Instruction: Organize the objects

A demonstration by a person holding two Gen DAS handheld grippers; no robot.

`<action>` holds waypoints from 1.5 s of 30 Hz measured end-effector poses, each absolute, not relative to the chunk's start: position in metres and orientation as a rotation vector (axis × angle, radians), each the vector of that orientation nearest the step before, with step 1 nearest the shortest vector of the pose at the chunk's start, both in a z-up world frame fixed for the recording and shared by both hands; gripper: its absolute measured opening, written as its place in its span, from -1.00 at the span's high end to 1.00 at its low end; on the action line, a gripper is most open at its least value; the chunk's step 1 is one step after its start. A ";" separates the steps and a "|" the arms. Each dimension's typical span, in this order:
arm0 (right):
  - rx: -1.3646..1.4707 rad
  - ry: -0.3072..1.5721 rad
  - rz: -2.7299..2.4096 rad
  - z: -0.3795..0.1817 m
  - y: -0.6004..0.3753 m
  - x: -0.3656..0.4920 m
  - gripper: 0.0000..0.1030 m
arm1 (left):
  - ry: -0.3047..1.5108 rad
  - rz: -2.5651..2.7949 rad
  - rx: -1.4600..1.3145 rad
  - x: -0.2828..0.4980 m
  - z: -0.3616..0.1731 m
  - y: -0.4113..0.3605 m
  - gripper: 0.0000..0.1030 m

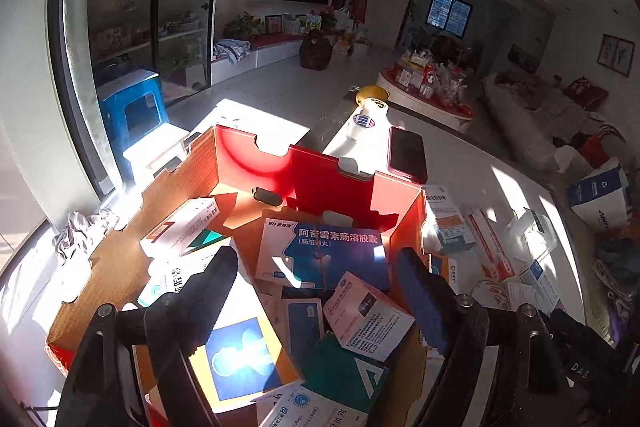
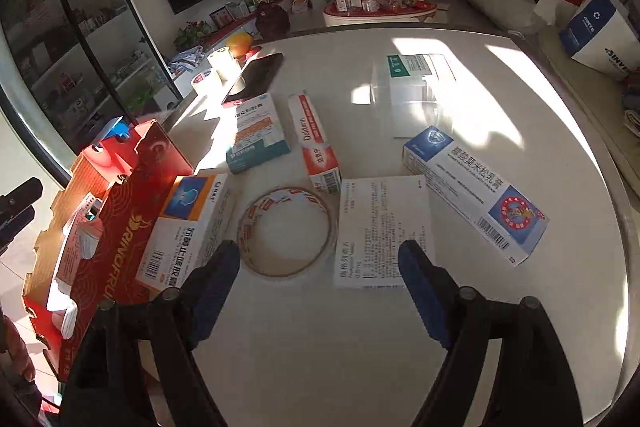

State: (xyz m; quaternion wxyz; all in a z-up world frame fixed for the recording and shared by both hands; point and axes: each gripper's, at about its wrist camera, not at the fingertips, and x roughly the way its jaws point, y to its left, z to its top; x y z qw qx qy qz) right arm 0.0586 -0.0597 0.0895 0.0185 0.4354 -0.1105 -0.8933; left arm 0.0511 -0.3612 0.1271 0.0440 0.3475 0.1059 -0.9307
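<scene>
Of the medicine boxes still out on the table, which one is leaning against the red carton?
The white box with the blue and orange end. It rests against the red carton; the teal, red-striped and long blue-and-white boxes lie flat, apart from it.

Small print on the leaflet (image 2: 383,231) is too blurred to read

"RINOFRUI" on red carton (image 2: 120,239), "Daktarin" on red-white box (image 2: 314,143)

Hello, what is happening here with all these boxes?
A person is sorting medicine boxes into a red cardboard box. The left gripper hangs open over the boxes already inside. The right gripper is open above the table, holding nothing, near a tape roll and a leaflet. Several boxes remain outside.
</scene>
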 end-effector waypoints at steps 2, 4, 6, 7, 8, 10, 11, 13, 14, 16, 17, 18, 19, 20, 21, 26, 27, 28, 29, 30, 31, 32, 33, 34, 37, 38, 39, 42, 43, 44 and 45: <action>1.411 -0.330 -2.793 0.075 -0.044 0.058 -0.57 | 0.278 -2.933 1.059 0.050 0.140 -0.332 -0.80; 1.464 -0.298 -2.771 0.063 -0.041 0.055 -0.57 | 0.227 -3.010 1.058 0.049 0.149 -0.303 -0.86; 1.483 -0.266 -2.756 0.055 -0.044 0.051 -0.57 | 0.190 -3.065 1.081 0.045 0.153 -0.278 -0.86; 1.498 -0.239 -2.747 0.051 -0.047 0.047 -0.57 | 0.170 -3.080 1.095 0.043 0.153 -0.269 -0.86; 1.517 -0.204 -2.744 0.047 -0.051 0.042 -0.57 | 0.150 -3.088 1.116 0.040 0.152 -0.260 -0.86; 1.511 -0.135 -2.764 0.046 -0.060 0.038 -0.58 | 0.112 -3.088 1.157 0.035 0.148 -0.249 -0.86; 1.510 -0.108 -2.764 0.044 -0.064 0.035 -0.59 | 0.095 -3.085 1.172 0.033 0.145 -0.245 -0.86; 1.510 -0.003 -2.780 0.042 -0.071 0.027 -0.55 | 0.063 -3.073 1.210 0.029 0.139 -0.240 -0.86; 1.485 -0.003 -2.776 0.042 -0.070 0.026 -0.45 | 0.047 -3.065 1.240 0.027 0.136 -0.236 -0.86; 1.502 -0.023 -2.758 0.043 -0.063 0.025 -0.44 | 0.003 -3.051 1.284 0.021 0.129 -0.226 -0.86; 1.499 -0.046 -2.751 0.044 -0.057 0.027 -0.44 | -0.029 -3.052 1.297 0.018 0.125 -0.219 -0.87; 1.498 -0.083 -2.742 0.045 -0.049 0.032 -0.44 | -0.075 -3.051 1.309 0.016 0.120 -0.209 -0.87; 1.488 -0.132 -2.732 0.046 -0.041 0.038 -0.44 | -0.117 -3.049 1.319 0.012 0.116 -0.199 -0.87; 1.472 -0.188 -2.719 0.049 -0.032 0.046 -0.44 | -0.159 -3.046 1.332 0.008 0.111 -0.189 -0.87; 1.462 -0.235 -2.710 0.051 -0.024 0.056 -0.44 | -0.205 -3.043 1.344 0.003 0.104 -0.177 -0.87; 1.452 -0.332 -2.705 0.050 0.000 0.091 -0.45 | -0.345 -2.977 1.464 -0.029 0.062 -0.135 -0.87; 1.452 -0.328 -2.706 0.050 0.001 0.094 -0.45 | -0.369 -2.957 1.490 -0.034 0.054 -0.128 -0.87; 1.451 -0.322 -2.705 0.050 0.001 0.095 -0.45 | -0.399 -2.938 1.499 -0.038 0.046 -0.123 -0.87; 1.450 -0.320 -2.702 0.050 0.001 0.096 -0.45 | -0.427 -2.911 1.513 -0.042 0.038 -0.118 -0.87; 1.449 -0.323 -2.700 0.050 0.001 0.096 -0.45 | -0.442 -2.874 1.546 -0.047 0.028 -0.116 -0.87; 1.446 -0.334 -2.697 0.050 0.002 0.096 -0.45 | -0.447 -2.843 1.571 -0.051 0.020 -0.115 -0.87; 1.444 -0.346 -2.693 0.051 0.003 0.096 -0.45 | -0.444 -2.815 1.591 -0.054 0.014 -0.116 -0.88; 1.442 -0.355 -2.689 0.051 0.004 0.096 -0.45 | -0.448 -2.809 1.571 -0.055 0.012 -0.117 -0.95; 1.441 -0.357 -2.687 0.051 0.004 0.096 -0.45 | -0.426 -2.807 1.575 -0.057 0.011 -0.119 -0.95; 1.441 -0.345 -2.686 0.050 0.003 0.096 -0.46 | -0.370 -2.798 1.608 -0.064 0.008 -0.124 -1.00; 1.442 -0.345 -2.684 0.050 0.003 0.096 -0.45 | -0.358 -2.797 1.617 -0.068 0.008 -0.124 -1.00; 1.443 -0.350 -2.680 0.050 0.004 0.096 -0.46 | -0.347 -2.785 1.626 -0.071 0.008 -0.125 -1.00; 1.444 -0.373 -2.668 0.050 0.006 0.096 -0.46 | -0.372 -2.744 1.543 -0.071 0.016 -0.128 -0.95; 1.444 -0.374 -2.668 0.050 0.006 0.096 -0.46 | -0.346 -2.762 1.519 -0.069 0.021 -0.130 -0.95; 1.445 -0.369 -2.670 0.051 0.005 0.096 -0.46 | -0.309 -2.771 1.531 -0.069 0.022 -0.133 -0.98; 1.447 -0.361 -2.674 0.050 0.004 0.096 -0.46 | -0.284 -2.776 1.583 -0.070 0.019 -0.133 -1.00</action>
